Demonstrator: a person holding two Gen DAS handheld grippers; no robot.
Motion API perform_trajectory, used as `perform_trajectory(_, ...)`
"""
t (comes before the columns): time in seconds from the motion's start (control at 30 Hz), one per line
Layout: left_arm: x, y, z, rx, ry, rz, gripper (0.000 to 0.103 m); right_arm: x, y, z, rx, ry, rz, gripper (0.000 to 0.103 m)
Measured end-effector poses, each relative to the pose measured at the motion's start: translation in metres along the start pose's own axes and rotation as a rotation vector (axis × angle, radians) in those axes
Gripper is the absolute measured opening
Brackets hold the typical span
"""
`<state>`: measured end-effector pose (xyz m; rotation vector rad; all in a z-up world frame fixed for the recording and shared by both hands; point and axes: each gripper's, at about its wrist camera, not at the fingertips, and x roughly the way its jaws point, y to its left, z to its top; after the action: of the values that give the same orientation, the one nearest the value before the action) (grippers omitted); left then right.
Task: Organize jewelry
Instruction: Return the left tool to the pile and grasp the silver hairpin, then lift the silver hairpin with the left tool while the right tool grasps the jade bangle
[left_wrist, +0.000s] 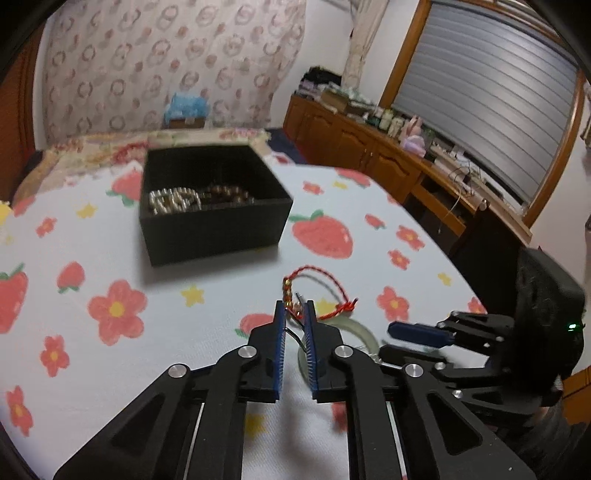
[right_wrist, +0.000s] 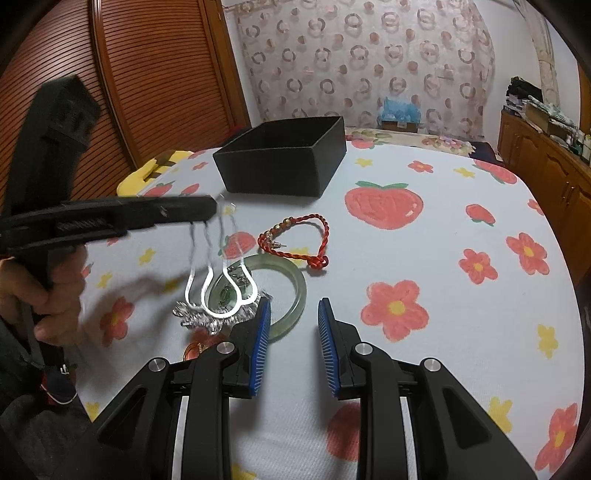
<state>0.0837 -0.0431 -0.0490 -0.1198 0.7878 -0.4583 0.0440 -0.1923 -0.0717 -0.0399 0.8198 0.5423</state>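
Strawberry-print cloth (right_wrist: 424, 258) lies under your left gripper (left_wrist: 294, 314), pinched on a silver chain (right_wrist: 207, 291) only the right view shows dangling. Your right gripper (right_wrist: 294, 314) stands spread, empty. Black box (left_wrist: 214, 206) sits at twelve o'clock.

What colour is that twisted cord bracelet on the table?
Red cord bracelet with a few gold beads; clearest in the right wrist view.

My left gripper (left_wrist: 295, 308) is nearly closed beside the red bracelet (left_wrist: 325, 291); box (left_wrist: 214, 225) beyond holds beads (left_wrist: 199, 197), right gripper (left_wrist: 417, 332) alongside.
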Motion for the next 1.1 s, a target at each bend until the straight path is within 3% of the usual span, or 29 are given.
perform_trajectory(0.17,-0.023,-0.006,0.004,0.011,-0.069,-0.005,0.001,0.001,0.000,0.000,-0.003,0.002,-0.003,0.029)
perform_trajectory(0.37,-0.041,-0.009,0.005,0.037,-0.124,0.042,0.001,0.004,0.004,0.003,-0.022,0.017,-0.016,0.029)
perform_trajectory(0.97,-0.068,0.011,0.006,0.008,-0.198,0.079,0.001,0.036,0.009,0.029,-0.079,0.114,-0.005,0.029)
perform_trajectory(1.07,-0.067,0.016,0.005,-0.001,-0.197,0.082,0.001,0.038,0.011,0.030,-0.093,0.118,-0.015,0.023)
perform_trajectory(1.1,-0.067,0.016,0.004,-0.003,-0.195,0.083,0.001,0.039,0.011,0.031,-0.097,0.121,-0.016,0.015)
